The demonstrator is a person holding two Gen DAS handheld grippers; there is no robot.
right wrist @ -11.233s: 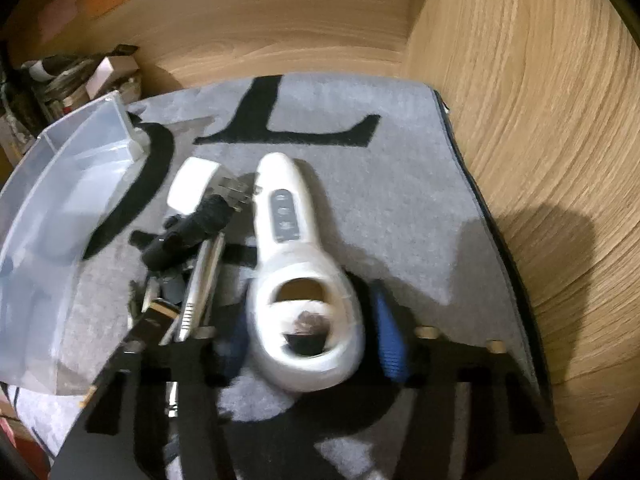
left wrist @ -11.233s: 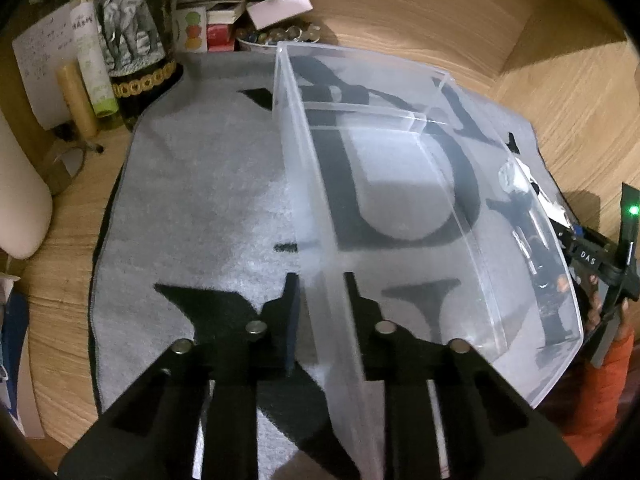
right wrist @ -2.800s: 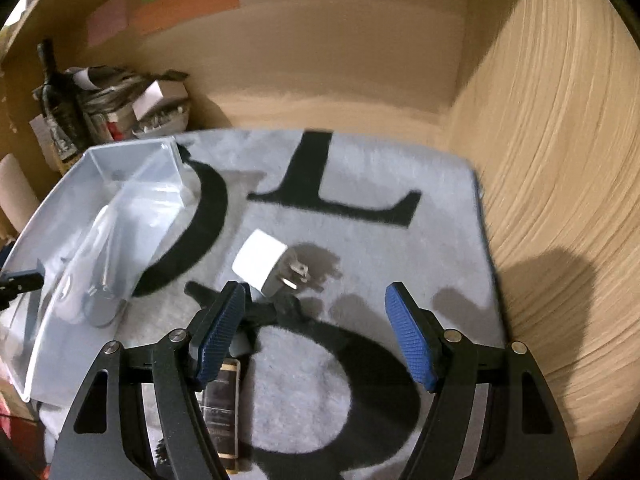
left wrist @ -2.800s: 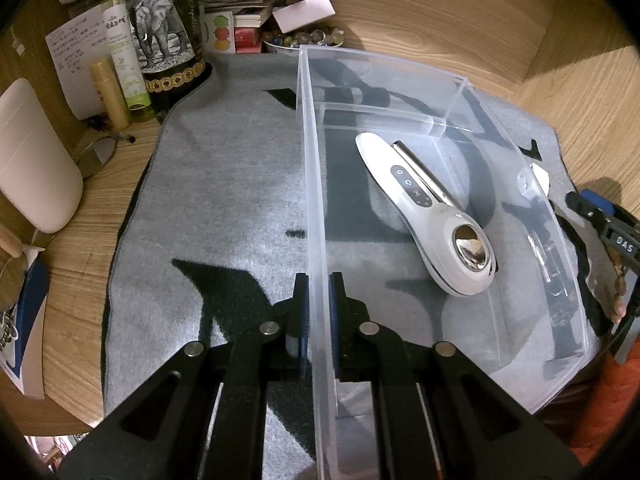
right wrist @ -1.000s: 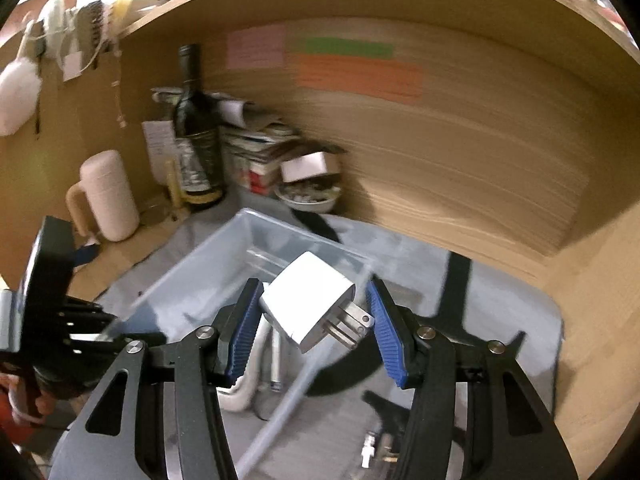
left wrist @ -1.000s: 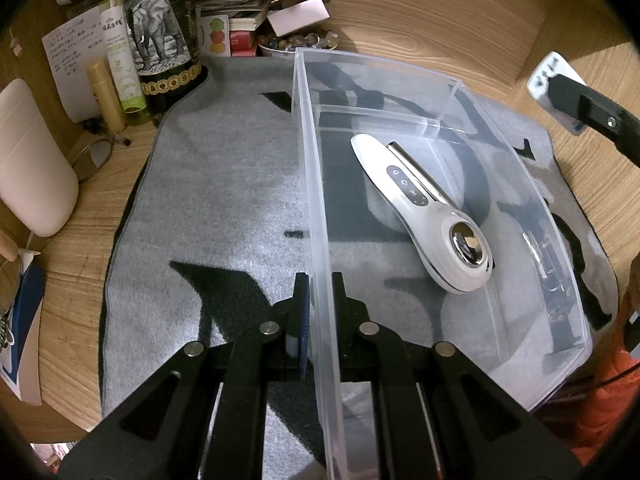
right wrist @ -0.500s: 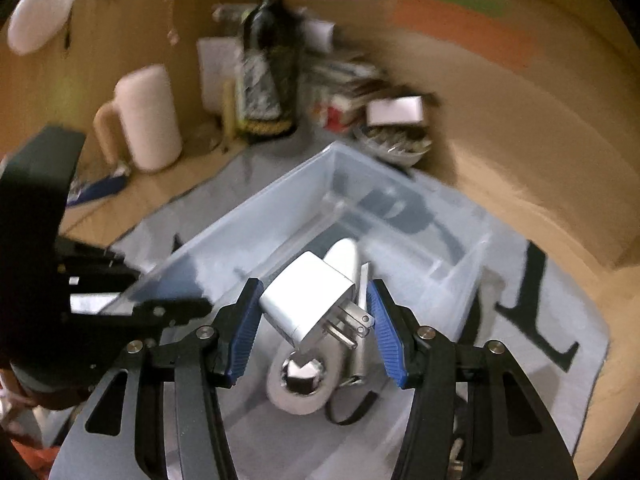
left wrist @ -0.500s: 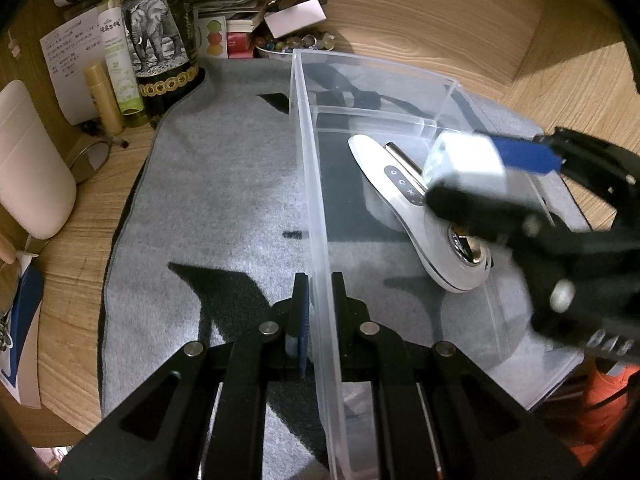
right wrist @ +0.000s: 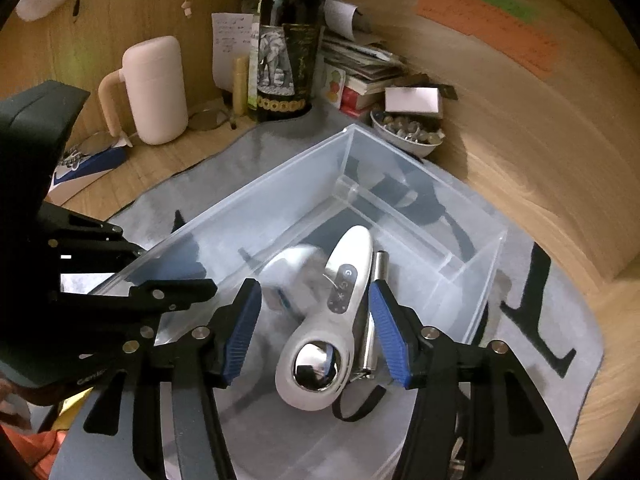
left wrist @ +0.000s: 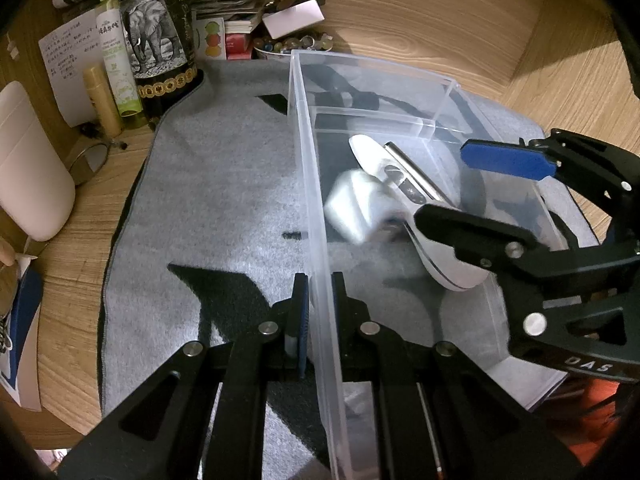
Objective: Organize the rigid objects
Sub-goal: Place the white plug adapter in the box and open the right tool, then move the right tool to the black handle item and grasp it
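Note:
A clear plastic bin (left wrist: 308, 128) (right wrist: 256, 200) stands on a grey mat. My left gripper (left wrist: 318, 312) is shut on the bin's near wall. My right gripper (right wrist: 314, 328) (left wrist: 480, 188) is open above the bin, jaws wide apart and empty. A white plug adapter (left wrist: 354, 210) (right wrist: 290, 268), blurred by motion, is inside the bin beside a white handheld device (right wrist: 320, 340) (left wrist: 452, 268). A slim metal tool (right wrist: 374, 312) lies along the device's right side.
A dark bottle with an elephant label (right wrist: 286, 56) (left wrist: 154, 44), a pale pink jug (right wrist: 154, 88), books, a white box (right wrist: 412, 100) and a bowl of small items (right wrist: 406, 136) crowd the back-left corner. Wooden walls enclose the far side and right.
My right gripper has opened and released the plug adapter, which has dropped into the bin beside the white device. My left gripper has kept its hold on the bin wall.

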